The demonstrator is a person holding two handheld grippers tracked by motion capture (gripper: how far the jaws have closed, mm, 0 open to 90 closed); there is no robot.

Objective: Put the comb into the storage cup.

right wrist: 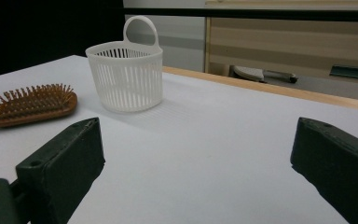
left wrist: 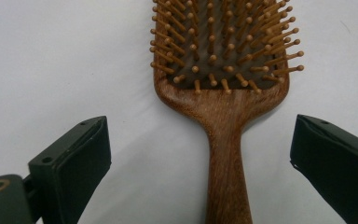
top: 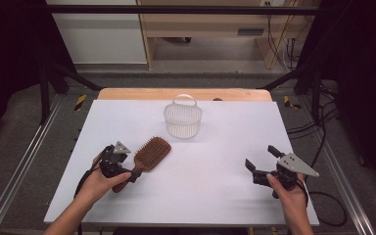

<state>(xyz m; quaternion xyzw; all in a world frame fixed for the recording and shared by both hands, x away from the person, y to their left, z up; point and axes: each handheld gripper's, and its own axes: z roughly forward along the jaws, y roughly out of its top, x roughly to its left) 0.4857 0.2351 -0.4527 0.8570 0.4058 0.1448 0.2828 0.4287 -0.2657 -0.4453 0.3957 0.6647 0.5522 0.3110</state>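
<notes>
A wooden paddle hairbrush lies bristles up on the white table top, left of centre, its handle pointing toward the person. My left gripper is open at that handle. In the left gripper view the hairbrush runs up between the two jaws of the left gripper, which stand wide on either side without touching it. A white slotted basket with a loop handle stands upright at the back centre. My right gripper is open at the right, holding nothing. The right gripper faces the basket and the hairbrush.
The white top rests on a wooden table whose edge shows at the back. Metal rails and black frame posts run along both sides. Cables lie on the floor at the right. A wooden desk stands beyond the table.
</notes>
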